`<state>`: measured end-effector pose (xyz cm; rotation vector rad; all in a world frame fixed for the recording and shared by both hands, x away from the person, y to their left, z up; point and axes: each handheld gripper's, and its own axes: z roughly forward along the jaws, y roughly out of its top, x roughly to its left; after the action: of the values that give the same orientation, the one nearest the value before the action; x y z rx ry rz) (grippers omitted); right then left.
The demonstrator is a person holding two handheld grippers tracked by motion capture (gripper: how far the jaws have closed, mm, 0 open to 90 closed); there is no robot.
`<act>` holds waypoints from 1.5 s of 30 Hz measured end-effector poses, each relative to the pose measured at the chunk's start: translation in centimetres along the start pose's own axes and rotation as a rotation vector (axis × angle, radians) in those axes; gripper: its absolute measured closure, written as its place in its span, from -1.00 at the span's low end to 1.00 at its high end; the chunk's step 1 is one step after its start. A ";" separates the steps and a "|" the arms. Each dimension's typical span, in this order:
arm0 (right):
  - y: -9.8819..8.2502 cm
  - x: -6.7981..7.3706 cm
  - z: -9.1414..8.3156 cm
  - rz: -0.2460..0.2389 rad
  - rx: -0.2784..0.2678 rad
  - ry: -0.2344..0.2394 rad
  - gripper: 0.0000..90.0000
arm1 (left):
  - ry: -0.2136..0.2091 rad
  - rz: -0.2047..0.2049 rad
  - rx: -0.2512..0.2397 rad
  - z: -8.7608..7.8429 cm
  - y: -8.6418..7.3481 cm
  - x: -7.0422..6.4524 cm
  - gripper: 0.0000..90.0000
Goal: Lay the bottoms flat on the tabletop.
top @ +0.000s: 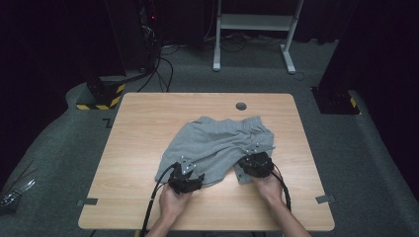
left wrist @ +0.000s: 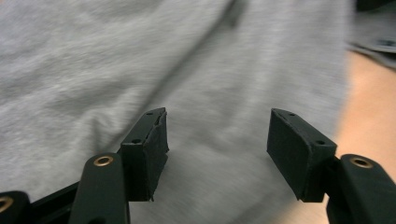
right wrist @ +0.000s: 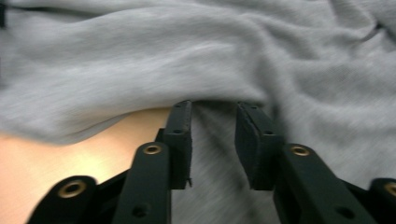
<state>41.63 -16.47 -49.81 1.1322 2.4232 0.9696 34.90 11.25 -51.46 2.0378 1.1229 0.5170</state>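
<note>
Dark floor rings my wooden table (top: pixel 148 113); one pair of grey shorts (top: pixel 217 140) lies rumpled near its middle — soft, creased knit. I count two grippers, both at the near hem. My left gripper (left wrist: pixel 217 128) hovers low over the cloth, jaws wide apart. My right gripper (right wrist: pixel 214 121) has a narrower gap — empty, cloth beneath, nothing pinched.

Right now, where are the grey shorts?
In the high view, the grey shorts lie crumpled mid-table, just beyond both grippers and nearer than the round hole.
</note>
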 end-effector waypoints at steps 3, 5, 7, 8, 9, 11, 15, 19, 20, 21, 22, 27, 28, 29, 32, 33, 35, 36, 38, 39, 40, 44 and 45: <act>-0.4 1.1 -0.3 -0.006 -0.001 0.019 0.34 | -0.018 0.037 -0.005 -0.6 -0.2 -0.7 -0.15; -0.3 1.6 -0.1 -0.003 0.002 0.026 0.29 | -0.031 0.040 -0.002 -0.6 -0.3 -1.0 -0.14; -0.1 2.2 0.7 -0.017 0.021 0.008 0.27 | -0.038 0.045 0.029 -0.1 -0.4 -1.3 -0.13; -0.1 2.3 1.1 -0.008 0.039 0.007 0.29 | -0.037 0.050 0.042 0.1 -0.5 -1.4 -0.10; -0.2 2.3 1.5 -0.006 0.052 0.002 0.38 | -0.041 0.052 0.048 0.3 -0.6 -1.4 -0.07; -0.3 2.4 1.5 -0.021 0.042 -0.008 0.57 | -0.041 0.051 0.033 0.3 -0.7 -1.4 -0.04; -0.9 2.0 0.7 -0.053 0.056 0.014 0.91 | -0.039 0.045 0.039 0.4 -0.5 -1.2 0.26; -1.9 1.6 -0.9 -0.080 0.052 0.026 0.93 | -0.040 0.053 0.062 0.4 0.0 -1.2 0.63; -2.1 1.5 -1.3 -0.079 0.044 0.027 0.93 | -0.039 0.054 0.069 0.4 0.1 -1.3 0.71; -2.4 1.4 -1.9 -0.074 0.033 0.030 0.93 | -0.038 0.060 0.073 0.5 0.2 -1.2 0.79; -2.7 1.2 -2.5 -0.073 0.017 0.033 0.93 | -0.045 0.050 0.077 0.5 0.3 -1.1 0.84; -4.4 0.0 -5.4 -0.061 -0.033 0.024 0.93 | -0.047 -0.004 0.051 -0.1 0.8 0.1 0.90; -4.7 -0.2 -5.7 -0.063 -0.035 0.019 0.93 | -0.039 -0.024 0.034 -0.4 1.1 0.6 0.90; -5.0 -0.6 -6.2 -0.065 -0.038 0.013 0.93 | -0.035 -0.040 0.025 -0.6 1.2 0.9 0.90; -5.8 -1.2 -6.9 -0.053 -0.045 0.010 0.93 | -0.022 -0.056 0.014 -1.3 1.7 1.7 0.90; -6.2 -1.4 -7.1 -0.053 -0.045 0.010 0.92 | -0.028 -0.054 0.021 -1.3 1.7 1.6 0.89; -6.5 -1.4 -7.3 -0.051 -0.035 0.035 0.90 | -0.042 -0.026 0.041 -1.1 1.6 1.3 0.87; -6.5 -1.4 -7.2 -0.050 -0.029 0.054 0.88 | -0.047 -0.014 0.046 -1.0 1.4 0.9 0.83; -6.5 -0.9 -7.2 -0.064 -0.047 0.066 0.73 | -0.063 -0.012 0.046 -0.9 1.3 0.7 0.70; -6.3 -0.7 -7.2 -0.068 -0.056 0.080 0.67 | -0.072 -0.017 0.040 -1.0 1.3 0.7 0.64; -6.0 -0.4 -7.2 -0.067 -0.069 0.094 0.62 | -0.070 -0.013 0.031 -1.2 1.3 0.7 0.59; -4.4 0.3 -6.4 -0.061 -0.096 0.123 0.51 | -0.049 -0.015 0.004 -2.1 1.6 1.1 0.38; -4.1 0.4 -6.1 -0.059 -0.097 0.120 0.49 | -0.041 -0.018 -0.003 -2.4 1.7 1.3 0.34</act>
<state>35.90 -20.79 -48.15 0.9898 2.4575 1.1536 34.98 12.81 -48.61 2.0255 1.1145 0.4657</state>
